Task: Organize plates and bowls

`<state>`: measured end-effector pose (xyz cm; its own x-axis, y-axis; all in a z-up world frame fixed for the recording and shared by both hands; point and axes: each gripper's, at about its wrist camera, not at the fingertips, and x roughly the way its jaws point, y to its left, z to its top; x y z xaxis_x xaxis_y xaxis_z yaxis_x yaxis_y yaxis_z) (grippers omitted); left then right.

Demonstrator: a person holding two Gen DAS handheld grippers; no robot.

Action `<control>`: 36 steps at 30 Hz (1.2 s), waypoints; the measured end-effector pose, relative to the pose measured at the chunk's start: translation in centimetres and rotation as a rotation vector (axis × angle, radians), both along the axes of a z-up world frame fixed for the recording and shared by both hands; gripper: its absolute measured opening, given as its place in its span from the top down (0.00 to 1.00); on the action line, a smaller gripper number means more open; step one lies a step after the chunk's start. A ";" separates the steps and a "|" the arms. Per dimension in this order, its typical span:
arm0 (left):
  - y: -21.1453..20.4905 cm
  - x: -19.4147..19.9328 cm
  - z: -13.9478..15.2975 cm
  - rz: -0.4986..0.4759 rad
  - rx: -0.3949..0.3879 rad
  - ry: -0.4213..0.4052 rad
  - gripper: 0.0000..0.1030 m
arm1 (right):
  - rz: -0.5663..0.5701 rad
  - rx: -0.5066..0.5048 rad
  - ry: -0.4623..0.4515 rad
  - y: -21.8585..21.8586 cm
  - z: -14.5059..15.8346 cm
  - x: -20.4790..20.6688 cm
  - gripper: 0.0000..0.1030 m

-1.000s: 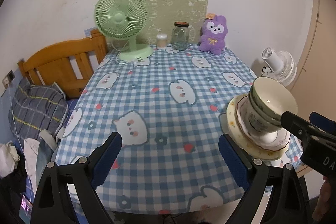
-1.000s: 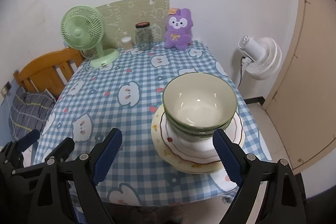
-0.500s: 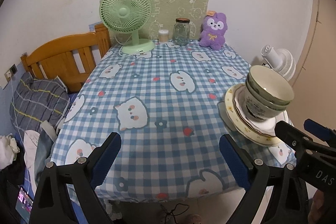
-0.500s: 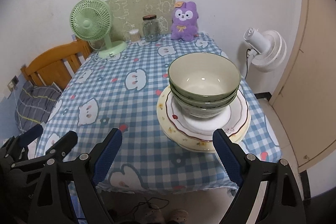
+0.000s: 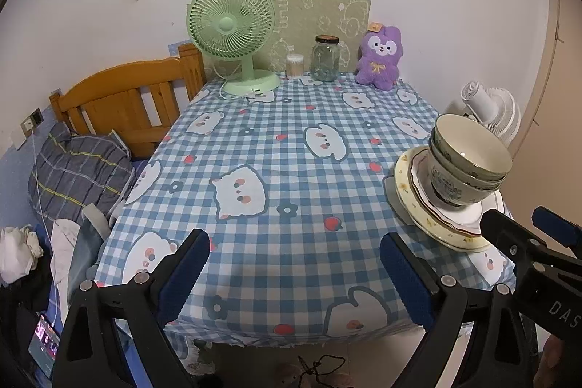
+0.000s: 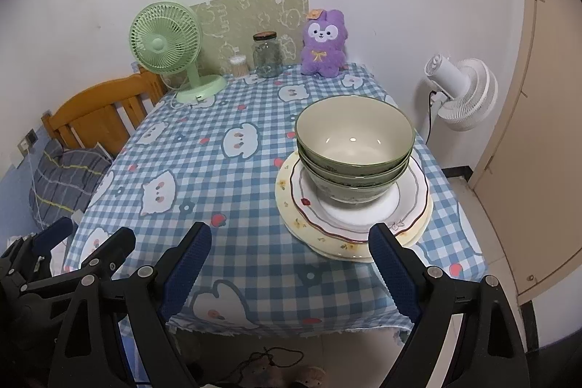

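Three green-rimmed bowls (image 6: 354,148) sit nested on a red-rimmed white plate (image 6: 407,206), which rests on a cream flowered plate (image 6: 327,248), at the table's front right. The stack also shows in the left wrist view, bowls (image 5: 469,166) on plates (image 5: 429,224). My left gripper (image 5: 294,273) is open and empty over the table's front edge, left of the stack. My right gripper (image 6: 291,264) is open and empty, just in front of the stack, apart from it.
A blue checked tablecloth (image 5: 276,170) covers the table. At the back stand a green fan (image 5: 232,31), a small cotton-swab tub (image 5: 294,65), a glass jar (image 5: 325,59) and a purple plush (image 5: 380,59). A wooden bed frame (image 5: 123,104) is left, a white fan (image 6: 458,93) right.
Both grippers have pulled back toward the front edge of the table and away from the stack. The bowls and plates have not moved.
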<state>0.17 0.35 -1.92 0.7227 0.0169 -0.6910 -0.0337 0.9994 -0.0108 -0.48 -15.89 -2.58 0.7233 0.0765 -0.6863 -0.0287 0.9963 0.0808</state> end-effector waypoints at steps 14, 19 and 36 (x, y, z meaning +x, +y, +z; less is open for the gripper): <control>-0.1 -0.4 0.6 0.009 0.002 -0.034 0.07 | -0.001 -0.002 -0.020 -0.1 0.6 -0.1 0.12; 0.0 -0.4 0.6 0.010 -0.002 -0.036 0.07 | -0.002 -0.002 -0.020 0.0 0.6 -0.1 0.12; -0.2 -0.2 1.1 0.014 0.004 -0.046 0.07 | -0.003 -0.007 -0.025 0.0 0.8 -0.1 0.12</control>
<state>-0.08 0.16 -0.87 0.7536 0.0301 -0.6566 -0.0478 0.9988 -0.0090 -0.62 -15.91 -1.81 0.7404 0.0697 -0.6685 -0.0276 0.9969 0.0734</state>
